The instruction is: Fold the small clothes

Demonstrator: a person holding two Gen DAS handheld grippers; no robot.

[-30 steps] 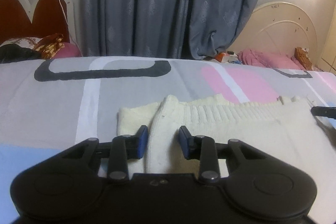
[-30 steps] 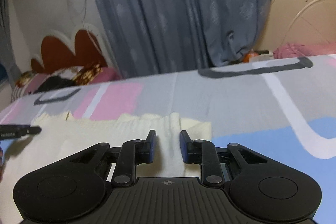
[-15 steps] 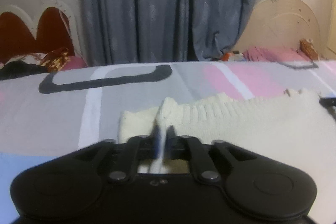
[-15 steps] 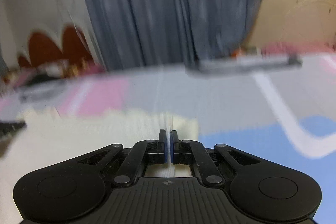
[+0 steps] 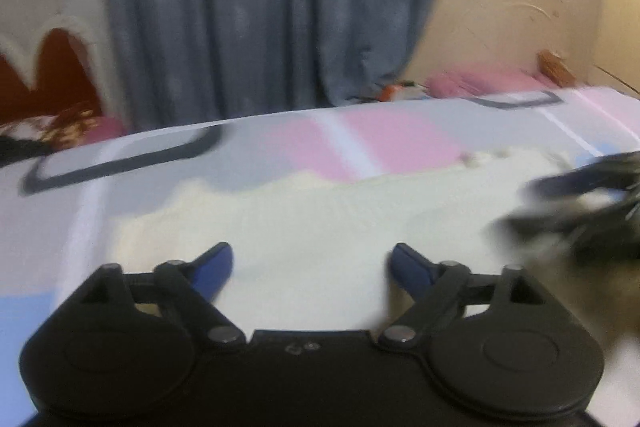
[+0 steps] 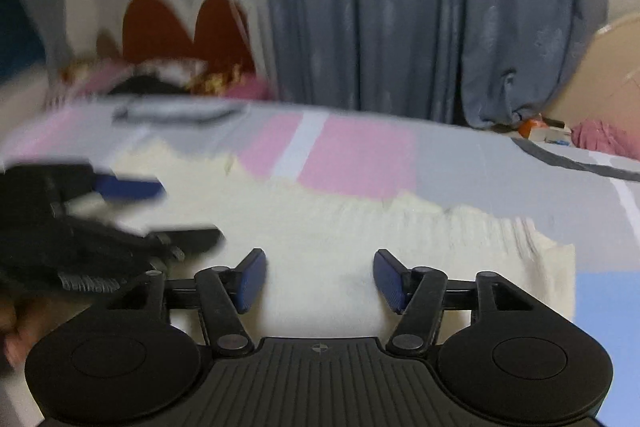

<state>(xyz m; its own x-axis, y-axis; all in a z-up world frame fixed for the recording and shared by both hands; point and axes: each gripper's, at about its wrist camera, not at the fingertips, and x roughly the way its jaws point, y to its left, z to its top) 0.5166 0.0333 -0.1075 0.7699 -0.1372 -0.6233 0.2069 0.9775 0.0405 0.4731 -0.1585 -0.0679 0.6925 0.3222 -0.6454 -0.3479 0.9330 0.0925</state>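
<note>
A cream knitted garment lies flat on the patterned bedsheet; it also shows in the right wrist view, ribbed edge to the right. My left gripper is open and empty just above the cloth. My right gripper is open and empty over the cloth too. Each gripper shows blurred in the other's view: the right one at the right edge, the left one at the left edge. Both views are motion-blurred.
Grey curtains hang behind the bed. A red scalloped headboard with pillows stands at the left, a cream headboard and pink bedding at the right. The sheet stretches beyond the garment.
Both grippers were shut on the garment's folded edges half a second ago; now both are open and have let go. The cloth lies flatter, and the grippers have come closer together.
</note>
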